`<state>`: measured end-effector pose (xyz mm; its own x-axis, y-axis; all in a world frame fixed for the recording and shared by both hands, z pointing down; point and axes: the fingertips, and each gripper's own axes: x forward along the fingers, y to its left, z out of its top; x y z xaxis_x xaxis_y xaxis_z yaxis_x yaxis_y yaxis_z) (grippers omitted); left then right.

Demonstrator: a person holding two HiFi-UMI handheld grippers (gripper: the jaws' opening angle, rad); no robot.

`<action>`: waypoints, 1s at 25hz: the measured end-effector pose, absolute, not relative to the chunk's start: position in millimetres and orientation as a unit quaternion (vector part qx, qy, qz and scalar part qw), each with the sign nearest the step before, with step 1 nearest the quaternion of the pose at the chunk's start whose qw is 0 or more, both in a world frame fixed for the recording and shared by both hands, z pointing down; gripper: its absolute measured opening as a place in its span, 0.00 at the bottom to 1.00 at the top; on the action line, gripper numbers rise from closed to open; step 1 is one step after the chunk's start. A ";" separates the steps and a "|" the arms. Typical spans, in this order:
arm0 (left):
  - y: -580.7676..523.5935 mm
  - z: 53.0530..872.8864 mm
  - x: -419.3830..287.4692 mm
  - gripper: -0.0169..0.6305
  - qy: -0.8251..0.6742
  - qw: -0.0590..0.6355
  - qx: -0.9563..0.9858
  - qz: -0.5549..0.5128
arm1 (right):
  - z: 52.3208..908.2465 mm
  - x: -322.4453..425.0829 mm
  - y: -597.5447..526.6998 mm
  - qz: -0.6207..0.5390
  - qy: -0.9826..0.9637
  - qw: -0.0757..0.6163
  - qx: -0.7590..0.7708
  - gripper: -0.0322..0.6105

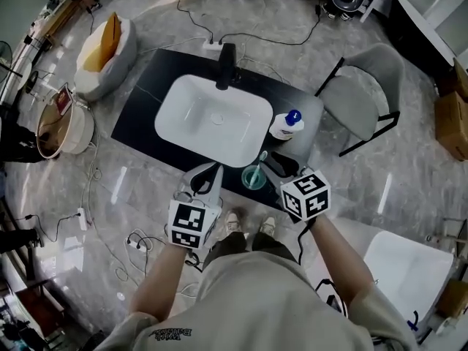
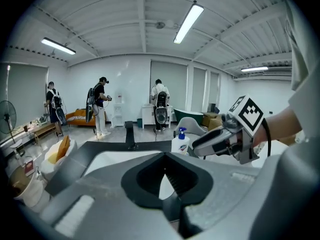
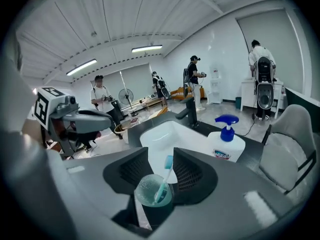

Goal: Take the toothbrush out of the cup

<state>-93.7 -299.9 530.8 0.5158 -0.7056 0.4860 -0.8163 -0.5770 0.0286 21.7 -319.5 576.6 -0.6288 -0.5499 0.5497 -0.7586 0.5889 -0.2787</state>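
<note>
Toothbrush (image 1: 262, 159) in the cup (image 1: 254, 177), a gripper either side.

Head view: the cup stands on the dark worktop (image 1: 146, 119) at the sink's (image 1: 212, 115) 5 o'clock, the brush leaning toward 1 o'clock; the left gripper (image 1: 208, 174) is at the cup's 9 o'clock, the right gripper (image 1: 276, 165) at its 2 o'clock. Left gripper view: fingers (image 2: 176, 176) spread, holding nothing. Right gripper view: fingers (image 3: 192, 171) spread, the cup low in their gap, the brush head rising between them.
</note>
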 end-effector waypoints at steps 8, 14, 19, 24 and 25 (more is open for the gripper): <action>-301.9 580.1 -96.7 0.03 -0.430 0.166 0.854 0.240 | 638.6 15.2 -317.6 0.288 -0.849 0.248 0.367 0.29; -296.7 607.9 -97.4 0.03 -0.422 0.191 0.849 0.257 | 661.7 12.4 -314.3 0.325 -0.838 0.253 0.357 0.19; -292.5 614.1 -100.7 0.03 -0.426 0.206 0.844 0.252 | 661.8 9.3 -314.4 0.335 -0.841 0.245 0.349 0.11; -292.3 604.3 -103.0 0.03 -0.431 0.208 0.844 0.243 | 645.5 5.2 -317.9 0.326 -0.849 0.239 0.341 0.09; -292.5 601.4 -104.2 0.03 -0.433 0.206 0.844 0.241 | 639.9 4.6 -318.8 0.322 -0.851 0.236 0.341 0.09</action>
<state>-104.2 -292.5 601.4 0.5087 -0.6319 0.5847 -0.8300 -0.5404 0.1381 4.6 -318.8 639.9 -0.6561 -0.4285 0.6212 -0.7324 0.5599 -0.3874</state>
